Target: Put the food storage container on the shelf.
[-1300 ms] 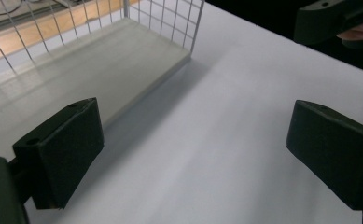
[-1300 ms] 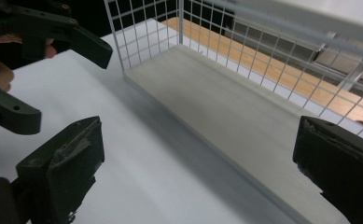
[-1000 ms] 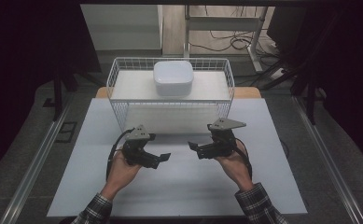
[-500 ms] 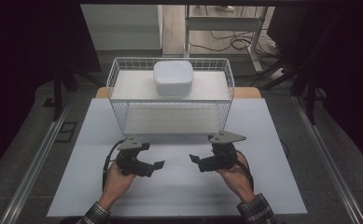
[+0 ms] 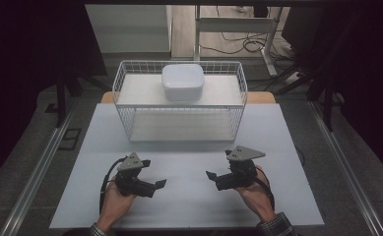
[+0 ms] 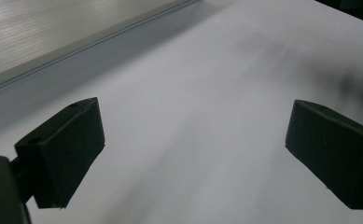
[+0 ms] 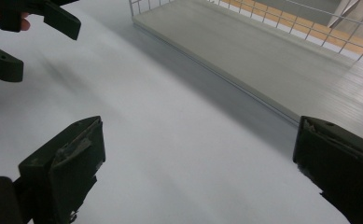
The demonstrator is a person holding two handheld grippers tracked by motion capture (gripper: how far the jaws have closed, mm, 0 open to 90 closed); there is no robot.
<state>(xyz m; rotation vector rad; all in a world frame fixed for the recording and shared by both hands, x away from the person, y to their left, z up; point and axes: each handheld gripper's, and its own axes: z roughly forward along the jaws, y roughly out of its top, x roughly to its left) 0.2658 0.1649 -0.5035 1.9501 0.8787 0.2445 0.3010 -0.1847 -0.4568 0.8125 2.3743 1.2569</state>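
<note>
Item: white rounded-square plastic tub (image 5: 182,81), upper centre, atop white wire basket (image 5: 125,115). Left gripper (image 5: 155,186) and right gripper (image 5: 212,177), lower frame: jaws wide, empty. Tub possibly lidded; I'd approach level, both sides

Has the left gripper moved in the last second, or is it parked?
Yes. The left gripper has pulled back toward the person, away from the wire basket, which has stayed put on the table.

Both sleeves (image 5: 276,227) are cut off by the high view's bottom edge. In the left gripper view a dark smear (image 6: 352,86) on the white tabletop (image 6: 207,93) is too blurred to identify.
</note>
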